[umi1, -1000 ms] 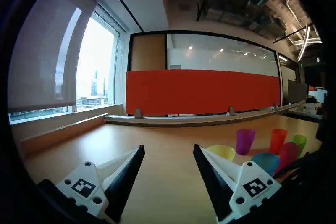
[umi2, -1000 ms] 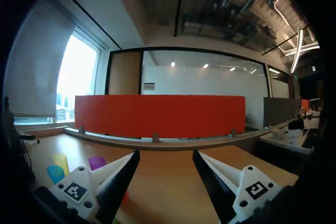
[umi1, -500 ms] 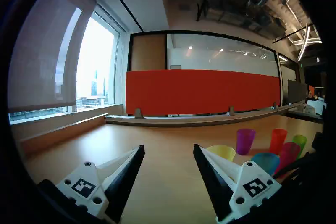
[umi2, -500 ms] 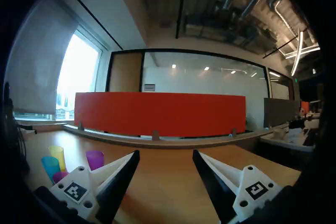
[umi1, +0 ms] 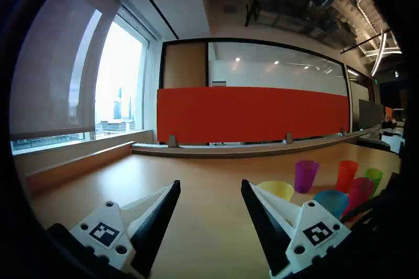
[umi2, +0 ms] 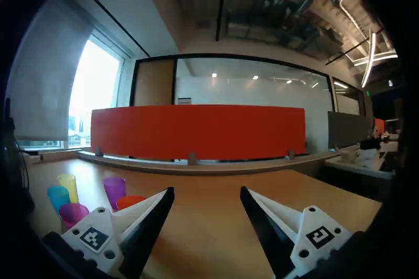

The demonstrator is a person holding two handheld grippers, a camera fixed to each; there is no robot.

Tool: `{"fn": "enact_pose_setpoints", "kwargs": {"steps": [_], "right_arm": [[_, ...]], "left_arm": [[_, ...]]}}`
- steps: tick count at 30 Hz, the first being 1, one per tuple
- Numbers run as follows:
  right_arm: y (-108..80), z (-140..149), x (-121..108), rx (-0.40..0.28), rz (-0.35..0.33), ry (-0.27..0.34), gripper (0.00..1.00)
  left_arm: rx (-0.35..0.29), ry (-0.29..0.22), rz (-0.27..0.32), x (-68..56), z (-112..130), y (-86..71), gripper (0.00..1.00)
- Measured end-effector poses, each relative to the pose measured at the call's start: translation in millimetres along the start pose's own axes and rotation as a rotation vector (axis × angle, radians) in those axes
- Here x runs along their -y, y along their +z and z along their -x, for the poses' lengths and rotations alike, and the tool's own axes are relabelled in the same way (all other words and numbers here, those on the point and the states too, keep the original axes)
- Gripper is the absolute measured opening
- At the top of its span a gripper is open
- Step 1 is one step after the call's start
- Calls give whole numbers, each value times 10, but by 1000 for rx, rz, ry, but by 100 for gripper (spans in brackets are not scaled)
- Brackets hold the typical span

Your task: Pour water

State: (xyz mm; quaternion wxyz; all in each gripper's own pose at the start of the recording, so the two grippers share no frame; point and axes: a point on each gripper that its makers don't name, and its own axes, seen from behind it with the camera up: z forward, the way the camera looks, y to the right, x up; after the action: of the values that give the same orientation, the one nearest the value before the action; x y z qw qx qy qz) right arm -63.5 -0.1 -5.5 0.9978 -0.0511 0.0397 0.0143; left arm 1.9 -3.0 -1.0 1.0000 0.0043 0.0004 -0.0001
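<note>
left tongs (umi1: 209,195) and right tongs (umi2: 207,198) are both hovering spread wide and empty over the table (umi1: 209,166), coloured cups (umi1: 306,175) standing clustered nearby.

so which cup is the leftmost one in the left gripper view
The yellow cup, just behind the left gripper's finger; the purple, blue, pink, orange and green cups all stand further right.

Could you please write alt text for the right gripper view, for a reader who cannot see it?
The right gripper, fingers open and empty, points across a wooden table. Coloured plastic cups stand at the lower left; a red partition and a bright window lie behind.
</note>
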Motion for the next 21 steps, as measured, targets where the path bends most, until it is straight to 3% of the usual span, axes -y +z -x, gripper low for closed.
{"fn": "enact_pose_setpoints", "kwargs": {"steps": [21], "right_arm": [[12, 115, -83, 39, 11, 5, 98]], "left_arm": [[0, 0, 0, 3, -2, -3, 85]]}}
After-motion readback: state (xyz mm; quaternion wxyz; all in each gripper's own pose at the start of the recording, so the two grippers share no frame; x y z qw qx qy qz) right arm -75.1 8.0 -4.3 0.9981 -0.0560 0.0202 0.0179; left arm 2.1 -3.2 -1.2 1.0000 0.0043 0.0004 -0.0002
